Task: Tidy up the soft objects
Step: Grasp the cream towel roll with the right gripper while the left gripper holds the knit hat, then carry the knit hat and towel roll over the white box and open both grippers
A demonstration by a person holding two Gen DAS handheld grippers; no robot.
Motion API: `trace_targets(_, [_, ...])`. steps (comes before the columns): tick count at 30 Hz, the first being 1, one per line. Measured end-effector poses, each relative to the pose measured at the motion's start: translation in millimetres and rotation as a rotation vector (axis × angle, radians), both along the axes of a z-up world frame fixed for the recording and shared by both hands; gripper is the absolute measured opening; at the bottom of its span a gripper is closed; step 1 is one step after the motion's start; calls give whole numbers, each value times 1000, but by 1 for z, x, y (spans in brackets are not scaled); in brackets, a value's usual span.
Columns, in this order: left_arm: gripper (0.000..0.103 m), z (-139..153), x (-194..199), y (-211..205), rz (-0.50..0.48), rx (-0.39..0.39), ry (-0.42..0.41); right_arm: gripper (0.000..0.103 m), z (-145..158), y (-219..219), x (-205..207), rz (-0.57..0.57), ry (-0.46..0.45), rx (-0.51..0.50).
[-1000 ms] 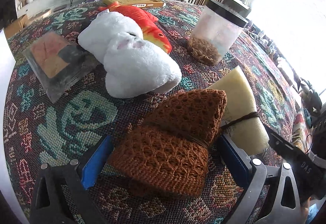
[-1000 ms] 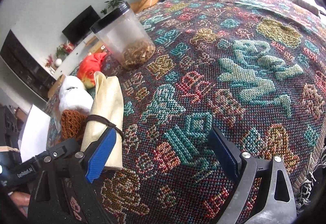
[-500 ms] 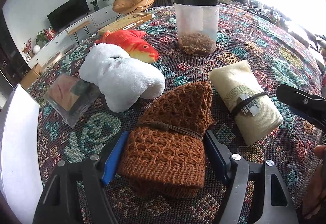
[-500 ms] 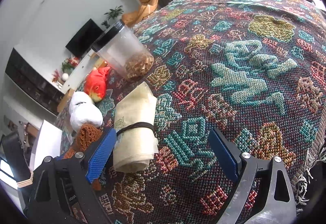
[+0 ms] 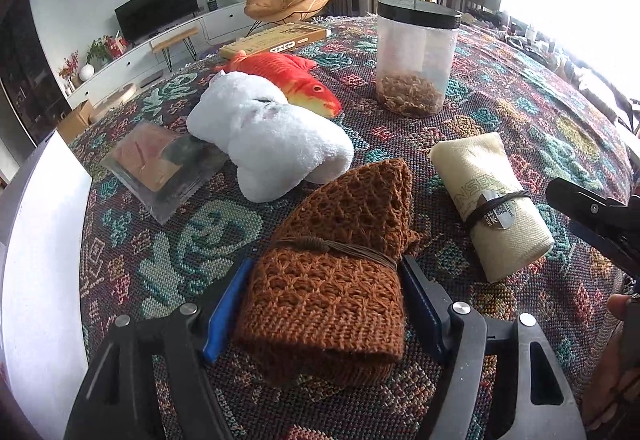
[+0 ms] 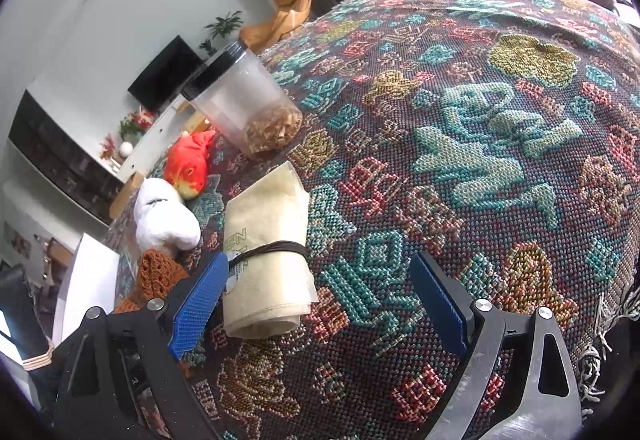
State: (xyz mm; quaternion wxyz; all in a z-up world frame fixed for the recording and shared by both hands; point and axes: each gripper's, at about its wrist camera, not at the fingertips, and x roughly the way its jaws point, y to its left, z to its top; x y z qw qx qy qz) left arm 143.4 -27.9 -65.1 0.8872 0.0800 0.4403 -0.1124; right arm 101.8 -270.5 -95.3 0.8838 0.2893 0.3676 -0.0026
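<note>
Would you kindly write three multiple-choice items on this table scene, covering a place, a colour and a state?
1. Where is the white plush?
A. Touching the orange fish plush
B. Inside the clear jar
C. Under the cream roll

2. What colour is the jar's lid?
A. Red
B. White
C. Black

3. How is the left gripper?
A. Wide open over bare cloth
B. Jaws closed on the brown knit bundle
C. Holding the cream roll

Answers: A, the fish lies against it; C, the lid is dark; B, both pads press the knit's sides.

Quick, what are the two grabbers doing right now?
Left gripper: it has just been closing and is shut on the brown knitted bundle.
Right gripper: open, holding nothing.
</note>
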Motion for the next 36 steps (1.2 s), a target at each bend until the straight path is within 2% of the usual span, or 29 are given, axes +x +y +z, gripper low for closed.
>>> trace_targets(3, [72, 7, -10, 17, 43, -63, 0, 94, 15, 10, -6, -14, -38, -114])
trace_targets(6, [72, 16, -25, 34, 83, -119, -10, 94, 28, 50, 3, 113, -27, -305])
trace_targets(8, [72, 22, -34, 43, 103, -146, -16, 94, 23, 86, 19, 238, 50, -462])
trace_targets(10, [72, 29, -43, 51, 118, -174, -16, 93, 8, 109, 37, 315, 150, -550])
trace_targets(12, [72, 38, -53, 59, 126, -190, -22, 91, -10, 112, 48, 361, 222, -524])
trace_targets(13, [72, 43, -58, 62, 127, -190, -28, 85, -14, 108, 50, 358, 233, -494])
trace_targets(15, [72, 54, -69, 69, 127, -186, -47, 52, -8, 101, 47, 346, 205, -479])
trace_targets(17, [72, 63, -79, 77, 134, -180, -62, 41, -4, 91, 46, 366, 210, -416])
trace_targets(22, [72, 78, -99, 109, 186, -207, -72, 40, 19, 73, 31, 376, 160, -346])
trace_targets(27, [72, 93, -119, 150, 257, -206, -105, 40, 56, 94, 17, 437, 93, -296])
trace_targets(31, [72, 98, -132, 197, 338, -197, -117, 40, 95, 139, -2, 534, 13, -273])
trace_targets(36, [72, 99, -150, 259, 456, -193, -121, 40, 140, 215, -33, 717, -80, -213])
